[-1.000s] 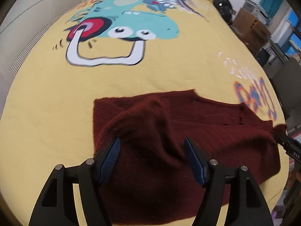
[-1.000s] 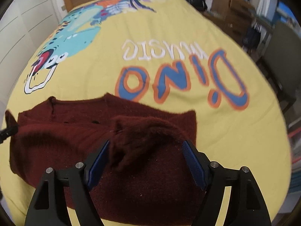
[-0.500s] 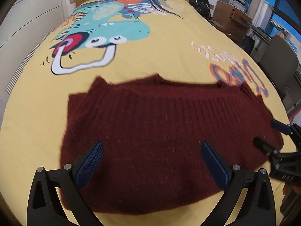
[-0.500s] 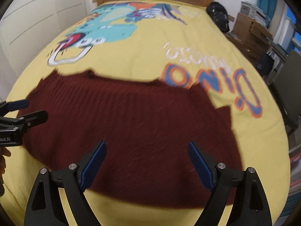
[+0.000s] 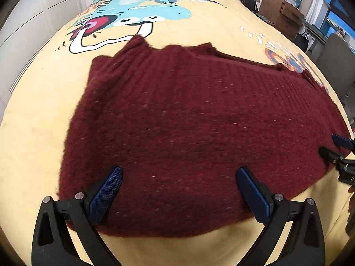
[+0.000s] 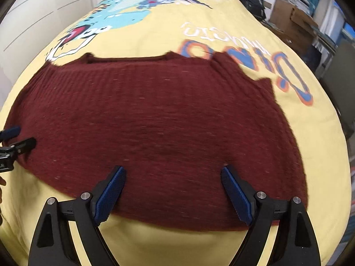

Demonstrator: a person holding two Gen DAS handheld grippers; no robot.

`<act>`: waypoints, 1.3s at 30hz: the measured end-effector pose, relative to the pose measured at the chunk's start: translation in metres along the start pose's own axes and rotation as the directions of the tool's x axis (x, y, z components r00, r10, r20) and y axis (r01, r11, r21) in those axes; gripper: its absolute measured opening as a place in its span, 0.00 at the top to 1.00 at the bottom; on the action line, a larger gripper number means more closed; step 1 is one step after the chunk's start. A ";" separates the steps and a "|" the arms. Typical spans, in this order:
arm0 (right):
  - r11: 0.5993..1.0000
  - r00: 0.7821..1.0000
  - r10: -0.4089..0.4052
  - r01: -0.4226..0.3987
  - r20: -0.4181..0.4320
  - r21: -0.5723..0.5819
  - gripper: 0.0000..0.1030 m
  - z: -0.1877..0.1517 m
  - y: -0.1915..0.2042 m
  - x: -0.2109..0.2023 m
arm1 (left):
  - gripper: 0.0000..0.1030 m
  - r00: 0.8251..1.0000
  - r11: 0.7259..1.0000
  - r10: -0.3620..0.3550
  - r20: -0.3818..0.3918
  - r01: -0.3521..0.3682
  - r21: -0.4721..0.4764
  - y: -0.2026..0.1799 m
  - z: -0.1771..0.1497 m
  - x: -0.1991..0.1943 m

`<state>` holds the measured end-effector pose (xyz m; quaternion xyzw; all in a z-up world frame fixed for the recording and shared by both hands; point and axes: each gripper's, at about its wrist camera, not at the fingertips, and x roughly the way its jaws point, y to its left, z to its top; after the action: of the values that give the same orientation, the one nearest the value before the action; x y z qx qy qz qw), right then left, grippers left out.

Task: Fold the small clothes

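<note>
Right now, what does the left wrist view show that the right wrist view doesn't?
Only the left wrist view: the sweater's left edge on bare bedspread, and the right gripper at the frame's right edge.
Only the right wrist view: the sweater's right edge, the full "Dino" lettering, and the left gripper at the frame's left edge.
Both: the maroon sweater spread flat on the yellow bedspread, its dinosaur print, and open jaws, pads clear of the knit.

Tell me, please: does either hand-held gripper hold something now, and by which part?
Nothing is held. The left hand-held gripper and the right hand-held gripper both stand open over the dark red sweater, which lies on the yellow bedspread.
</note>
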<state>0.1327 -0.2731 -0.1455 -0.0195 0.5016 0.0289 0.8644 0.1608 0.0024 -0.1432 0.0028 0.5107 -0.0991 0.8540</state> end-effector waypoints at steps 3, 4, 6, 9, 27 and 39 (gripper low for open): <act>0.999 1.000 0.013 -0.013 -0.004 0.046 0.14 -0.006 -0.017 -0.002 | 0.01 1.000 1.000 -0.015 0.001 0.015 -0.010 0.009 -0.002 -0.001; 0.996 0.999 0.048 -0.048 0.001 0.077 0.14 -0.010 -0.025 0.000 | 0.01 1.000 1.000 -0.018 0.002 0.018 -0.009 0.011 -0.003 0.000; 0.992 0.997 0.079 -0.080 0.015 0.098 0.13 -0.016 -0.031 0.005 | 0.01 1.000 1.000 -0.013 0.009 0.013 -0.003 0.011 -0.005 0.002; 0.993 0.997 0.074 -0.077 0.037 0.091 0.09 -0.020 -0.028 0.007 | 0.01 1.000 1.000 0.001 0.023 -0.001 -0.009 0.008 -0.006 0.002; 1.000 0.999 0.008 -0.008 0.032 -0.003 0.01 -0.030 -0.008 -0.046 | 0.01 0.996 0.994 -0.080 -0.027 0.078 -0.074 0.041 -0.001 -0.043; 0.998 0.998 -0.054 0.054 -0.018 0.039 0.01 -0.066 -0.026 -0.061 | 0.02 0.977 0.953 -0.148 -0.151 0.100 -0.286 0.101 0.006 0.001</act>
<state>0.0476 -0.3055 -0.1253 -0.0163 0.5088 -0.0045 0.8607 0.1842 0.1004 -0.1506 -0.1405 0.5901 -0.0799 0.7910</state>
